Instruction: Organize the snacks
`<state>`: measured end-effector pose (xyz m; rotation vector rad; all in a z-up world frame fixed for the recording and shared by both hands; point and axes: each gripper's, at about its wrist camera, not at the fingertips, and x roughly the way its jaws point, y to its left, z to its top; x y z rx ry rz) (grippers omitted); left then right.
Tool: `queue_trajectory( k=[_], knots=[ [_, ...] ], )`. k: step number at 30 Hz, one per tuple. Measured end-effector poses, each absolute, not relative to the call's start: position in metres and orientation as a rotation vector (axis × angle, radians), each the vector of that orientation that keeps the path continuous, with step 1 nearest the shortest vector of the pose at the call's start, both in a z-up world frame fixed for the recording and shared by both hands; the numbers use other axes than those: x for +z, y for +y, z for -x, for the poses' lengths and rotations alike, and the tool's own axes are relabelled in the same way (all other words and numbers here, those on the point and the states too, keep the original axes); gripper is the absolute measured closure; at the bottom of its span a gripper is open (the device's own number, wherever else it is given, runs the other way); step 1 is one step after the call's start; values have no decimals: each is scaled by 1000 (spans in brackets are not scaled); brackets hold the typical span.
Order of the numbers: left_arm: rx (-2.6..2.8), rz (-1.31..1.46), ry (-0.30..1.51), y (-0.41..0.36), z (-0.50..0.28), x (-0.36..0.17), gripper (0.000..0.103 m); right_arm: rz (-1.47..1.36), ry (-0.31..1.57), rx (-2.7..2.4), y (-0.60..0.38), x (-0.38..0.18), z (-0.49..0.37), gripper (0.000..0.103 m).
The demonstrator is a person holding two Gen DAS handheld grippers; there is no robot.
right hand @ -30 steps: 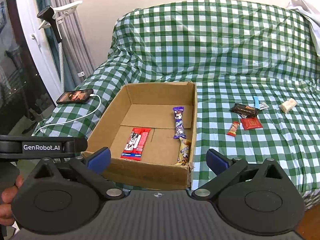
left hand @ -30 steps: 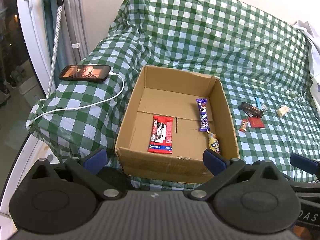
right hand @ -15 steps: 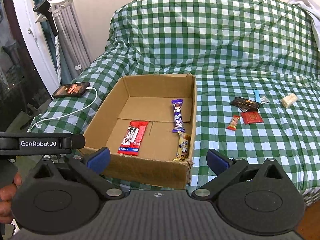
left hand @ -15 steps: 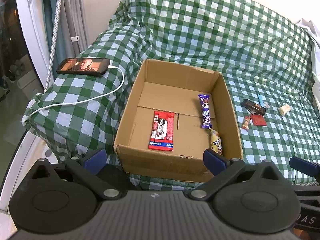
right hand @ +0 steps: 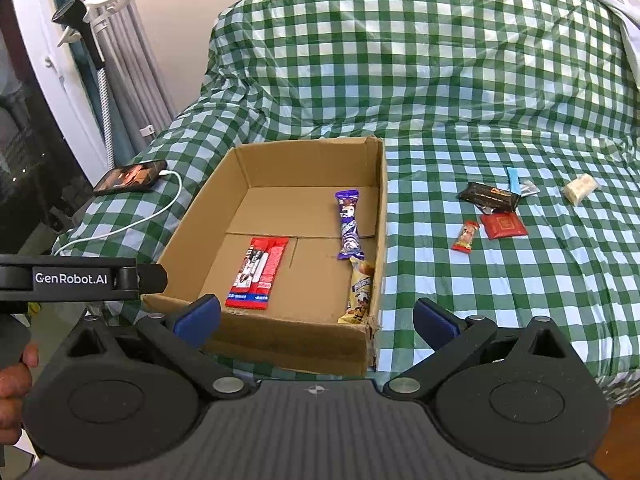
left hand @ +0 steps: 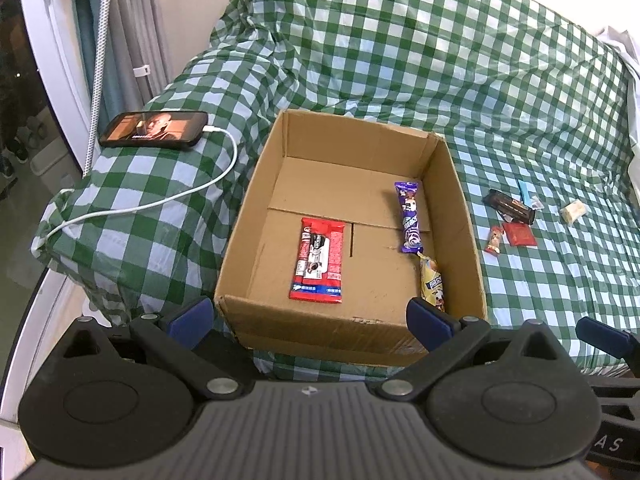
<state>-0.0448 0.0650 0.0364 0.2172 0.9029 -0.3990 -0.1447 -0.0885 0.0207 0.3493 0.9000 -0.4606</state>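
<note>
An open cardboard box (left hand: 468,216) (right hand: 382,200) sits on a green checked cover. Inside lie a red snack pack (left hand: 318,261) (right hand: 258,272), a purple bar (left hand: 410,216) (right hand: 349,224) and a yellow pack (left hand: 431,280) (right hand: 360,296). To the right of the box, on the cover, lie a black bar (right hand: 490,197), a red square packet (right hand: 503,226), a small red-orange candy (right hand: 466,236), a blue stick (right hand: 513,178) and a white piece (right hand: 581,189). My left gripper (left hand: 308,316) and right gripper (right hand: 316,318) both hang open and empty before the box's near wall.
A phone (left hand: 154,134) with a white charging cable (left hand: 160,202) lies left of the box on the cover. Curtains and a white door frame (left hand: 52,60) stand at far left. The bed's near edge drops off just below the box. A hand (right hand: 14,396) holds the left gripper.
Both grippers have moved a little closer and higher toward the box, so it looks larger. Neither gripper has opened or shut, and no snack has moved.
</note>
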Motion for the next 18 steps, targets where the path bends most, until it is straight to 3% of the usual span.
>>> queue_trajectory(
  k=[18],
  knots=[
    [-489,-298,989,-56,25,26,0,-494,825,-719,-202,0,196,1]
  ],
)
